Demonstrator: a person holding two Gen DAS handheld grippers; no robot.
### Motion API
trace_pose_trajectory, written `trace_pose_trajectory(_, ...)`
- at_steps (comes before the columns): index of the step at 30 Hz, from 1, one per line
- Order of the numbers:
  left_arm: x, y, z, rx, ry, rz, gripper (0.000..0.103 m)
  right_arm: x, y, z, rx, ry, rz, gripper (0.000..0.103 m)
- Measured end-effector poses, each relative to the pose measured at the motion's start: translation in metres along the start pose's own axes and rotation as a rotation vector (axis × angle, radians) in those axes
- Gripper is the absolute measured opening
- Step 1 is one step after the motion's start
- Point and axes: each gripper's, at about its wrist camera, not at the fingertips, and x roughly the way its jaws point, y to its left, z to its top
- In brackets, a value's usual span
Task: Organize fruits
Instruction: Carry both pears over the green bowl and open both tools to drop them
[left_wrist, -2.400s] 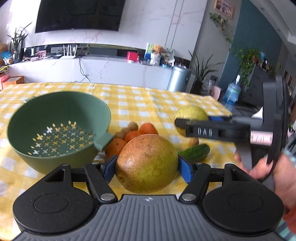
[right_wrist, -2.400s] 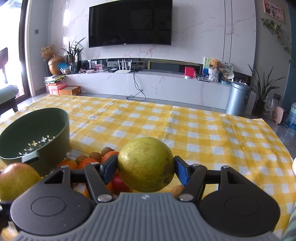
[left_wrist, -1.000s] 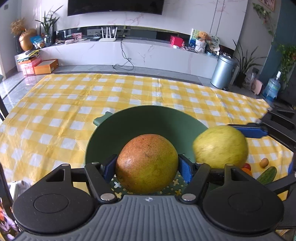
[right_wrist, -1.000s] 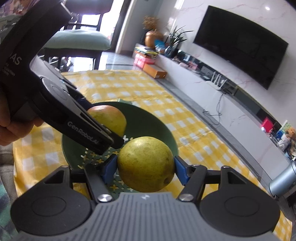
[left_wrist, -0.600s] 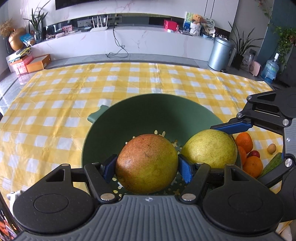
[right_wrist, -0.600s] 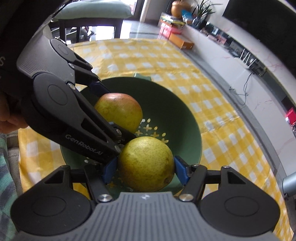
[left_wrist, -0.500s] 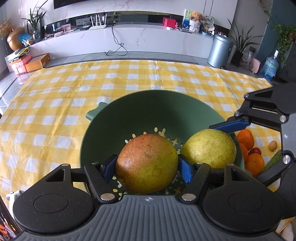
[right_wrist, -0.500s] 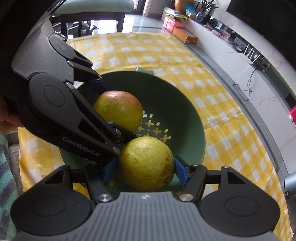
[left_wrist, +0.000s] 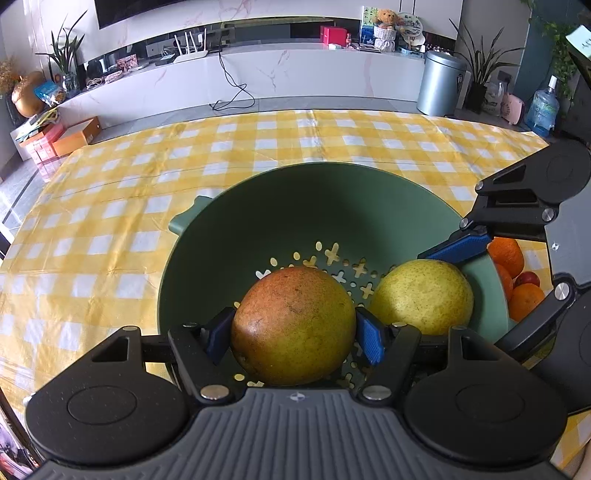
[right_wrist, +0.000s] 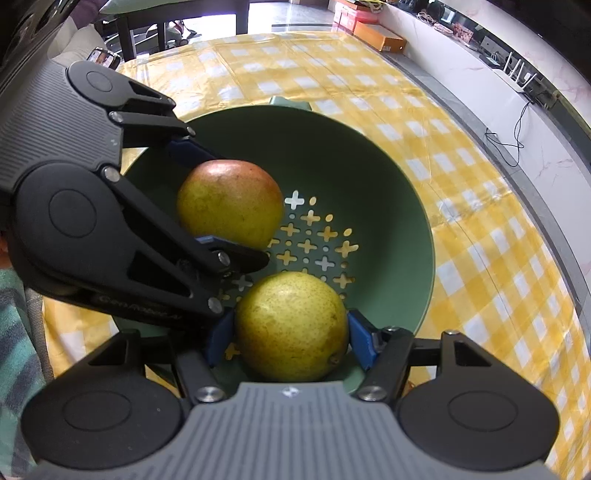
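Fingers of both grippers are clamped on fruit inside the green colander (left_wrist: 258, 229). The left gripper (left_wrist: 293, 334) pinches a red-and-yellow mango (left_wrist: 293, 325) between its blue pads, and the right gripper (right_wrist: 288, 338) squeezes a yellow-green pear (right_wrist: 291, 325) the same way.

Going from largest to smallest: the desk under its yellow checked cloth (left_wrist: 110, 206) fills most of both views. The colander sits on it, a small handle tab at about 10 o'clock on its rim in the left wrist view. In that view the mango hangs low over the perforated floor at 6 o'clock and the pear at 4 o'clock, the two fruits just beside each other. Outside the rim at 3 o'clock lie oranges (left_wrist: 508, 256) and a small red fruit (left_wrist: 528, 278).

The step in hand looks like the drop-off of both fruits into the colander. Next, I judge, each pair of fingers should spread to let its fruit settle on the floor, then lift straight out.

Room is tight: the left gripper's lower finger (right_wrist: 236, 258) reaches across just above the pear, so widening both at once risks a knock. The far half of the colander, from 11 to 2 o'clock, is free.
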Motion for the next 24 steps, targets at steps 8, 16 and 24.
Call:
trace_pose_trajectory(8,-0.0002,-0.0017,-0.0022,0.024,-0.012,0.008,0.079,0.0016,0.0033,0.0021,0.020,0.025,0.002,0.063)
trace_pose_trajectory(16,-0.0008,0.0005,-0.0042,0.032,-0.018,0.016,0.082,0.0008,0.0061,0.0032,0.017,0.043,-0.009,0.064)
trace_pose_trajectory(24,-0.0087,0.0060,-0.0023,-0.001,-0.064,0.006,0.087,-0.0040,0.0039,0.0052,0.034,0.043,-0.019,0.070)
